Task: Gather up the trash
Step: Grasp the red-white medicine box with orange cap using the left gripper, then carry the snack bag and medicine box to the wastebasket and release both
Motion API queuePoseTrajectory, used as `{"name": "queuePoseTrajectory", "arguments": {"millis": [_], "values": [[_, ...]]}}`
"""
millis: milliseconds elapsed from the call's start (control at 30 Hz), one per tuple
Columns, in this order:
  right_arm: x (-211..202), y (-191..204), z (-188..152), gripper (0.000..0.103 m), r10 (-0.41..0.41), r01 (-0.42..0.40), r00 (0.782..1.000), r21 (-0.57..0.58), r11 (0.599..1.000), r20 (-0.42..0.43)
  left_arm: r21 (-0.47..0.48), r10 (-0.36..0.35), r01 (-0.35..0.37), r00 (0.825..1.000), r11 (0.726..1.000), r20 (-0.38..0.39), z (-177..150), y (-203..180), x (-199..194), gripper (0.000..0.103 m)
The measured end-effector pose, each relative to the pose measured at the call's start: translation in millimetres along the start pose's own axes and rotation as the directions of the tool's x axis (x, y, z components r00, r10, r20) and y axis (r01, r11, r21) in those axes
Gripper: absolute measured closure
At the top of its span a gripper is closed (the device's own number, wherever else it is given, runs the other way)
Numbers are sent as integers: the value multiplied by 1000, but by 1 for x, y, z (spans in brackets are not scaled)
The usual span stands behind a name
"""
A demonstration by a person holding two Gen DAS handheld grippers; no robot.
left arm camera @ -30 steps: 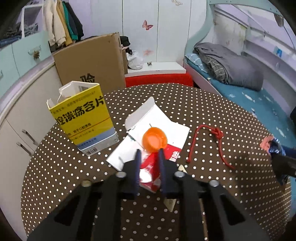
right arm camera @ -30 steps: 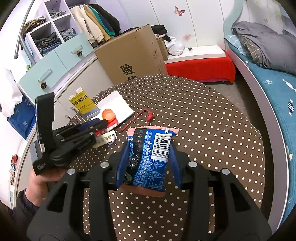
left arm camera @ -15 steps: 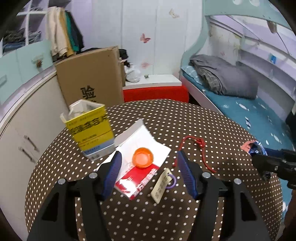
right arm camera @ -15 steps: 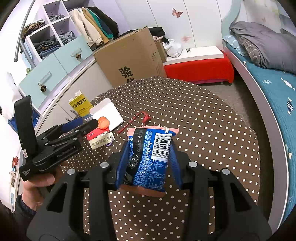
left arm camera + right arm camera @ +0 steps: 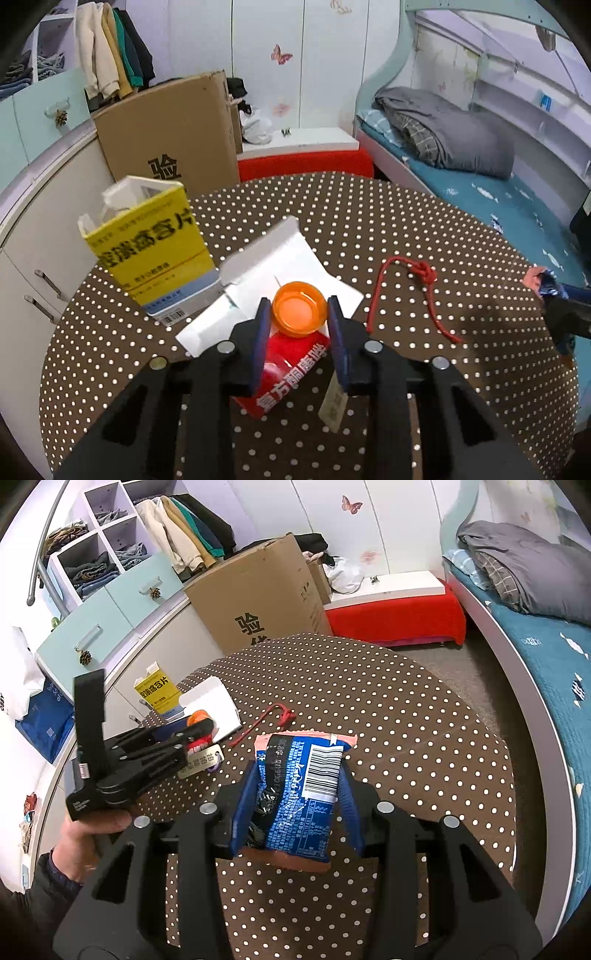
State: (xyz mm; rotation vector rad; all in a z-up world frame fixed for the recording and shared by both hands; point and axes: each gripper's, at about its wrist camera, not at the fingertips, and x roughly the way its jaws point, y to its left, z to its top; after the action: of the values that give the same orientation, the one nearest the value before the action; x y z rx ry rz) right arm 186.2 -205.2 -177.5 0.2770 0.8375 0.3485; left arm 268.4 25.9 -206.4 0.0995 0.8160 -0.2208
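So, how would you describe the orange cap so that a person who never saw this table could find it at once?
Start at the round brown table with white dots. Near its left side a yellow box stands, and beside it lies a flat white carton with a red end. The orange cap sits on that carton, the only round, glossy orange thing there, unlike the thin red string to its right.

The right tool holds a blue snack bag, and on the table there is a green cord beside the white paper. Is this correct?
Not quite: the cord is red, not green, as the left wrist view shows. The rest holds: the right tool holds a blue snack bag, and the cord lies on the table beside the white paper.
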Motion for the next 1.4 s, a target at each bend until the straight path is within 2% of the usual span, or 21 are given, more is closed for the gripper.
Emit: {"name": "queuePoseTrajectory", "arguments": {"millis": [200,367,533,833,1067,1233,1400], "values": [[-20,-3,0,61,-14,14,999,2,1000,42,-9,-26,26,998,1000,59,-3,-5,-36,73],[-47,-4,-2,61,-24,25,996,-15,1000,88,-2,-54,54,993,999,104,-1,-26,-70,73],[-85,-20,-1,61,-55,56,987,-5,998,153,29,-111,108,983,994,145,6,-68,-103,73],[-161,-98,-9,61,-192,164,948,128,978,253,98,-241,228,958,969,153,15,-157,-127,73],[-176,-170,-38,60,-294,233,932,271,934,212,178,-345,324,933,929,100,18,-231,-119,73],[-157,-216,-61,60,-314,249,939,356,901,138,212,-381,366,924,906,34,15,-273,-98,73],[-126,-249,-73,60,-290,232,953,412,881,83,244,-385,383,922,891,-41,7,-308,-72,73]]}}
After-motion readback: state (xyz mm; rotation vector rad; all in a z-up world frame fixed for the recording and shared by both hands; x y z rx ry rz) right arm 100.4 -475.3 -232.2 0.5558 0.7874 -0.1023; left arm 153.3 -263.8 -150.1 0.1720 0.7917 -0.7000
